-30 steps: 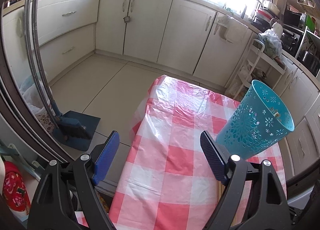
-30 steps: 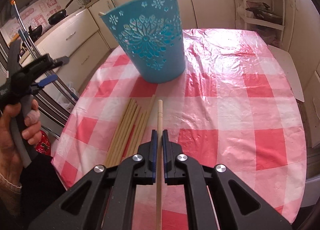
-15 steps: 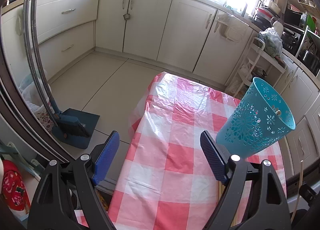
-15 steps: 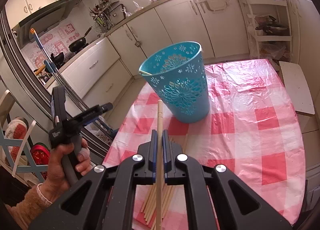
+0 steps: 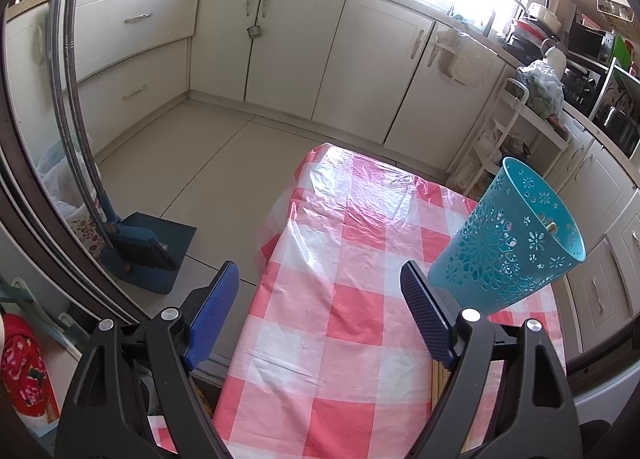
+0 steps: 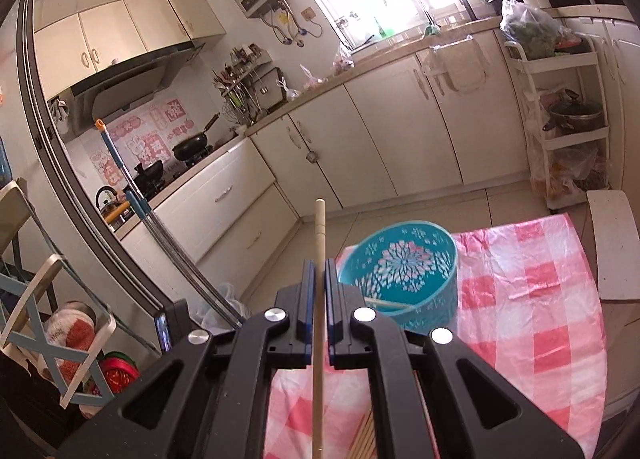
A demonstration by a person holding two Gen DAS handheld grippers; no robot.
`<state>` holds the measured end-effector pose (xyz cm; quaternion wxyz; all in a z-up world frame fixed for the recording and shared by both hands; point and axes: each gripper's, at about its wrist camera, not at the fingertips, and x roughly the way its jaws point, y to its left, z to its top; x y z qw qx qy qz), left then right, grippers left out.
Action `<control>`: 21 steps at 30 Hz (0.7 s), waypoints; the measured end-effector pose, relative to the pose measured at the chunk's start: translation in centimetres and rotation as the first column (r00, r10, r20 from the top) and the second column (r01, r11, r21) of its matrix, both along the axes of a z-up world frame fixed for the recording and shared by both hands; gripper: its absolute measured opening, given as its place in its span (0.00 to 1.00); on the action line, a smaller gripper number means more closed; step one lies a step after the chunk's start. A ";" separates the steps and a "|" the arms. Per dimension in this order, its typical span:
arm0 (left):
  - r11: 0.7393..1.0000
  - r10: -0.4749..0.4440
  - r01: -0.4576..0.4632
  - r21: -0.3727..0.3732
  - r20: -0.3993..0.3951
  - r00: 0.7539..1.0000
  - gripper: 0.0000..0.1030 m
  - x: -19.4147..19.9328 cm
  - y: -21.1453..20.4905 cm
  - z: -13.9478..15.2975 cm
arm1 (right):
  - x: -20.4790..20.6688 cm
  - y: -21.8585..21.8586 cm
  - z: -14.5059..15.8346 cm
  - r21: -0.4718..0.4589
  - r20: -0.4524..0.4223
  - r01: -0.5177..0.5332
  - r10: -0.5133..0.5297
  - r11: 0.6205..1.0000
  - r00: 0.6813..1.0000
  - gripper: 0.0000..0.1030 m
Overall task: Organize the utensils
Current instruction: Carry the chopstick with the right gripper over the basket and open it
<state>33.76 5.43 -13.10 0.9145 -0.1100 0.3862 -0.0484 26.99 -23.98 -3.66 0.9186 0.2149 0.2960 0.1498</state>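
My right gripper [image 6: 319, 271] is shut on a wooden chopstick [image 6: 319, 235] and holds it high above the table, its tip pointing up and forward. The teal perforated holder [image 6: 400, 279] stands below and just right of the gripper, with one chopstick [image 6: 386, 302] lying inside it. More chopsticks [image 6: 366, 439] lie on the red-and-white checked tablecloth [image 6: 532, 299] under the gripper. My left gripper [image 5: 320, 291] is open and empty over the table's near left edge. The holder [image 5: 508, 247] stands just right of its right finger; a few chopsticks [image 5: 438, 377] show behind that finger.
Cream kitchen cabinets [image 5: 320, 59] line the far wall. A blue dustpan and broom [image 5: 140, 247] stand on the floor left of the table. A white shelf rack [image 6: 568, 115] with pots stands at the right. A white board [image 6: 612, 243] lies beside the table.
My right gripper has lifted the chopstick off the table and risen high, now looking down into the holder. The left gripper has stayed open and almost still.
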 end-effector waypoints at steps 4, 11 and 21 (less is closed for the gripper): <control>1.000 -0.004 0.004 -0.010 -0.007 1.000 0.77 0.2 0.0 -0.1 | 3.2 0.3 1.5 -0.011 0.083 0.035 -0.034 0.999 0.996 0.06; 1.000 -0.009 0.008 -0.022 -0.021 1.000 0.77 0.8 -0.1 -0.4 | 9.7 0.6 0.2 -0.098 0.165 0.178 -0.161 0.979 0.973 0.06; 0.999 -0.017 0.016 -0.034 -0.045 0.999 0.77 1.6 -0.6 -1.0 | 12.2 -0.3 -4.9 -0.193 0.083 0.241 -0.229 0.951 0.970 0.06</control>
